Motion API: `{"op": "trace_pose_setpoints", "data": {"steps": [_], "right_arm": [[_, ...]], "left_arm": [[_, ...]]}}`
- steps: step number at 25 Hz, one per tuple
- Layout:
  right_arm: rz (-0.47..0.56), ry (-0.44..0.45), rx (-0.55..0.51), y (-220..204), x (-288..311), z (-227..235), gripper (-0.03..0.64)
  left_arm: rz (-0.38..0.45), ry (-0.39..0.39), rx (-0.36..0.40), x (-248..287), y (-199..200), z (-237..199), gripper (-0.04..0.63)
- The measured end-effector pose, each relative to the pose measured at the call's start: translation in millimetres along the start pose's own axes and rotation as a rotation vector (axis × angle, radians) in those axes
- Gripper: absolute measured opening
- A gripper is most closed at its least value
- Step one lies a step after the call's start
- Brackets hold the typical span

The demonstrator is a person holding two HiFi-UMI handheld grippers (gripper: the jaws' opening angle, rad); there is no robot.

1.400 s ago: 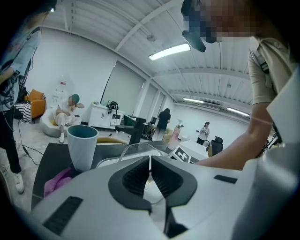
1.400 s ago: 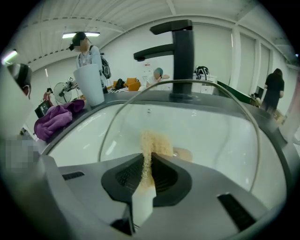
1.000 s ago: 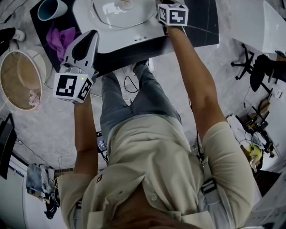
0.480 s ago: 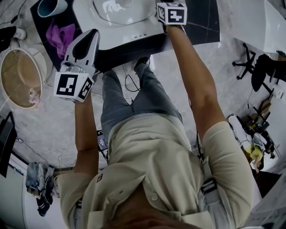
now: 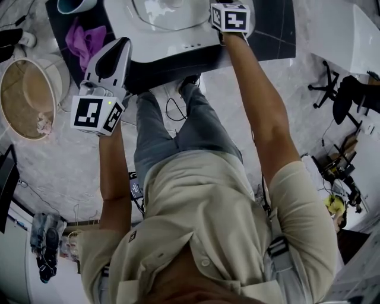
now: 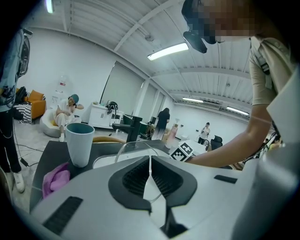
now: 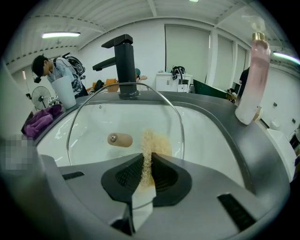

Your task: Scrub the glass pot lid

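Note:
The glass pot lid (image 7: 108, 112) stands tilted in the white sink (image 7: 206, 140), its wooden knob (image 7: 119, 139) facing me. My right gripper (image 7: 146, 161) is shut on a tan scrubbing pad (image 7: 153, 143) that rests against the glass. In the head view only that gripper's marker cube (image 5: 230, 16) shows, at the sink's edge beside the lid (image 5: 160, 15). My left gripper (image 5: 123, 43) hovers over the dark counter left of the sink (image 5: 178, 38), apart from the lid (image 6: 133, 146). Its jaws (image 6: 150, 161) are shut with nothing between them.
A black faucet (image 7: 123, 65) rises behind the sink, and a pink bottle (image 7: 251, 79) stands on the right rim. A teal cup (image 6: 79, 143) and a purple cloth (image 6: 56, 176) sit on the counter's left. A round basket (image 5: 27, 98) stands on the floor.
The head view has drifted a little, so the sink and basket sit slightly higher. Both grippers stay about where they were, both shut.

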State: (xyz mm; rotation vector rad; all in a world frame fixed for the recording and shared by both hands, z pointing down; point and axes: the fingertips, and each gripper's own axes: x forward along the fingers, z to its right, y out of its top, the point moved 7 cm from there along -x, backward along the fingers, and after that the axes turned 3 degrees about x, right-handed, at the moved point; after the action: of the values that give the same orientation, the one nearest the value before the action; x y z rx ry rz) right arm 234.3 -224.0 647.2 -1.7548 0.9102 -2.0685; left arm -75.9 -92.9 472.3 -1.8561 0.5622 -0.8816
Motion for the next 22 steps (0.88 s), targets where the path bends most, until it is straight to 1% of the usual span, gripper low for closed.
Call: {"op": "trace_pose_setpoints", "data": {"steps": [5,11,13,16,19,22], "right_arm": [[-0.025,0.030,-0.022,-3.9,10.3,-26.8,0.043],[-0.058,0.103,-0.061,-1.3,24.5,-86.5,0.044],[-0.071,0.138,-0.066,0.9,26.7,-110.3,0.044],[-0.103,0.222,-0.087,2.2,28.8,-156.0,0.044],[-0.159,0.310,-0.063,-0.1,30.4,-201.7,0.043],[-0.176,0.302,-0.038,0.2,31.8,-216.1,0.044]], "left_arm": [[0.004,0.014,-0.009,-10.0,-3.2,-8.8,0.015],[0.014,0.037,-0.021,-26.7,-4.6,-23.3,0.016],[0.019,0.047,-0.027,-33.2,-5.5,-28.7,0.015],[0.025,0.060,-0.036,-41.0,-8.2,-36.9,0.015],[0.029,0.072,-0.043,-48.0,-9.4,-44.7,0.016],[0.037,0.082,-0.048,-53.6,-9.4,-52.6,0.016]]}}
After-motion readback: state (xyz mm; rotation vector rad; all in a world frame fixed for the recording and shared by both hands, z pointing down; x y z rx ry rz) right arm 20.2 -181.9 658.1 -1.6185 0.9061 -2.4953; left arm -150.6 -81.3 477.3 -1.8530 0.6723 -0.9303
